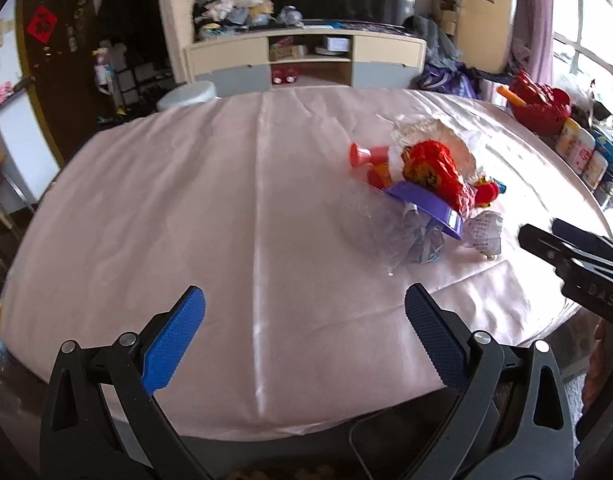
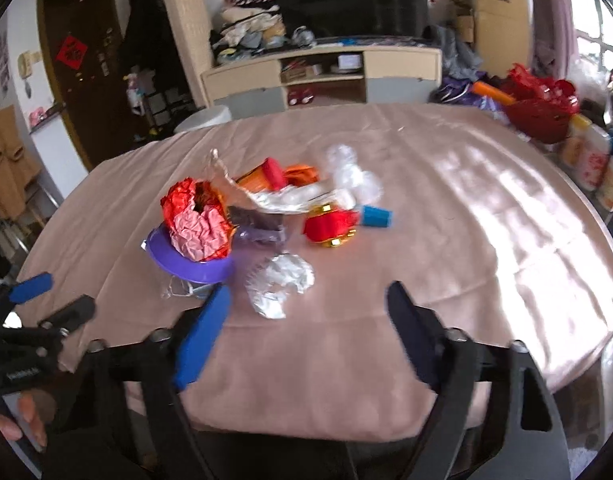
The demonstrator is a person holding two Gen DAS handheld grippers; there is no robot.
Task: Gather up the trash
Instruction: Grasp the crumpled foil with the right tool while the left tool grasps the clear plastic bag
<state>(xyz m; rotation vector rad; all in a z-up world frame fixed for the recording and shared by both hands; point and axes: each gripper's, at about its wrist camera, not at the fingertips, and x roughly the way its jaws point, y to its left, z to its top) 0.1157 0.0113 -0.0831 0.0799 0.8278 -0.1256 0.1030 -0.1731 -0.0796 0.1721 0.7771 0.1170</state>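
Observation:
A heap of trash lies on the pink tablecloth (image 1: 186, 200) (image 2: 426, 240). It holds crumpled red paper (image 1: 434, 172) (image 2: 198, 220) on a purple bowl (image 1: 426, 204) (image 2: 186, 264), a crumpled foil wrapper (image 2: 278, 284) (image 1: 484, 232), a red lantern ornament (image 2: 330, 228), a blue cap (image 2: 376, 216), orange-red cups (image 1: 366, 156) (image 2: 266, 176) and clear plastic (image 2: 350, 176). My left gripper (image 1: 304, 308) is open and empty, near the table's front edge, left of the heap. My right gripper (image 2: 308, 300) is open and empty, just short of the foil wrapper.
A red basket (image 1: 540, 108) (image 2: 540, 116) and several white bottles (image 1: 578, 148) (image 2: 590, 160) stand past the table's far right edge. A TV cabinet (image 1: 306, 60) is behind the table. A dark chair back (image 1: 406, 440) sits under the left gripper.

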